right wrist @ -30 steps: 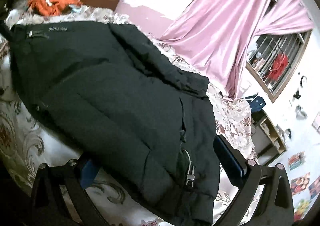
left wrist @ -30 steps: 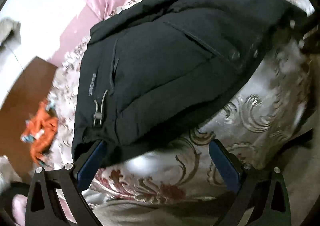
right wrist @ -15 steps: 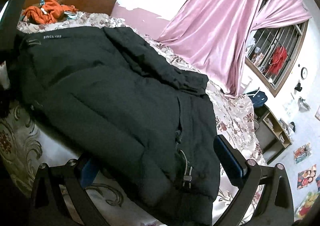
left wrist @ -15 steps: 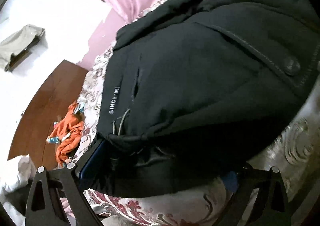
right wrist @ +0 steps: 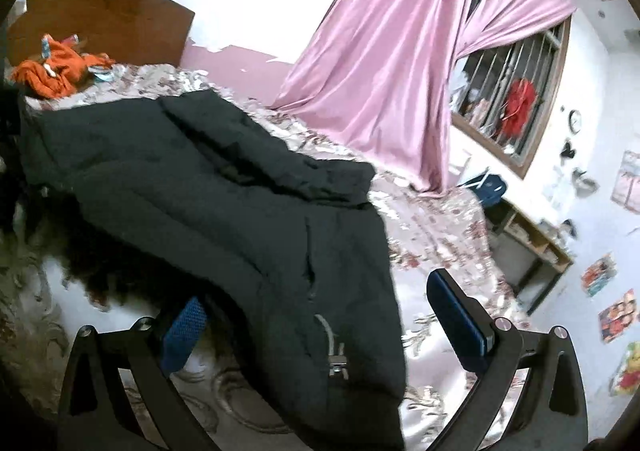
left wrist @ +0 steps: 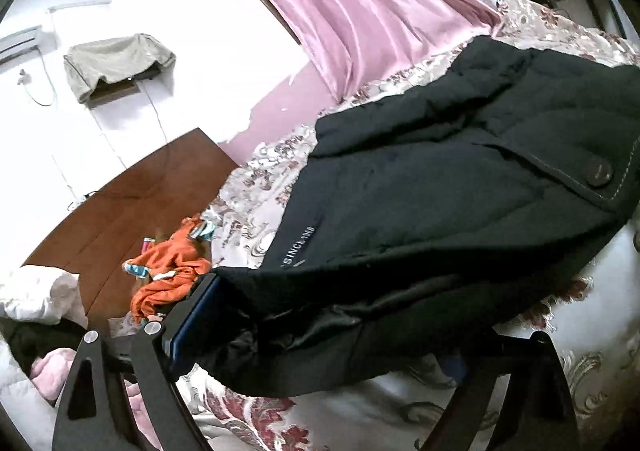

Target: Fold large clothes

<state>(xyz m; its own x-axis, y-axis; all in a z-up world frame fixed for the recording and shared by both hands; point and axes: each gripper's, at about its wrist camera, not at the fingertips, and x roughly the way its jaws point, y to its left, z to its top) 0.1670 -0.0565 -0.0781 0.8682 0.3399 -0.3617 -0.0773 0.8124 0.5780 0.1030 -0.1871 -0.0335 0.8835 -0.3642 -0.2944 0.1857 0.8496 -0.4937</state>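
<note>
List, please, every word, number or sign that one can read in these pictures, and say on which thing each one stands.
"SINCE 1980": white print on a strip of the black jacket, near its hem, in the left wrist view; the last digits are slightly blurred.
Wall posters and wall clock: too small to read.
Nothing else is legible.

"SINCE 1980" on jacket [left wrist: 440, 187]
</note>
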